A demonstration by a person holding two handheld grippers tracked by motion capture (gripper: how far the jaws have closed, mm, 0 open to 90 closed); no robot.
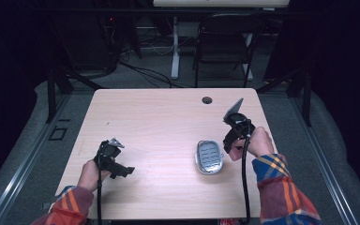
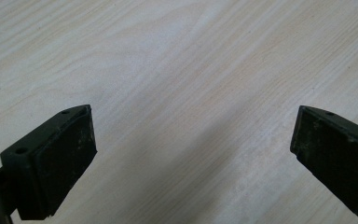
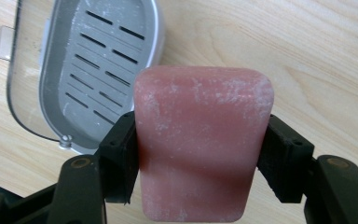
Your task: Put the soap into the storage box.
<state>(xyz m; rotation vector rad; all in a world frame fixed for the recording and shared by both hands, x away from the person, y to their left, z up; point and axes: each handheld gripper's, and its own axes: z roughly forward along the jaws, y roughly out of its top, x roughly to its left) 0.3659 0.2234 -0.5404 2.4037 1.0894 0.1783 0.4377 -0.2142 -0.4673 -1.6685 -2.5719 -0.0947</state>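
Pale wood-grain table is seen under two grippers. No writing can be read. One pink soap bar, dusted white, is clamped between the jaws of the right gripper, just above one grey slotted soap dish with a clear lid. Left gripper jaws are held wide apart over bare wood.

We hold the left gripper low at our left, its jaws spread wide with nothing between them. Our right hand keeps the right gripper raised and tipped down, jaws clamped on the soap. Both forearms come in sleeved.
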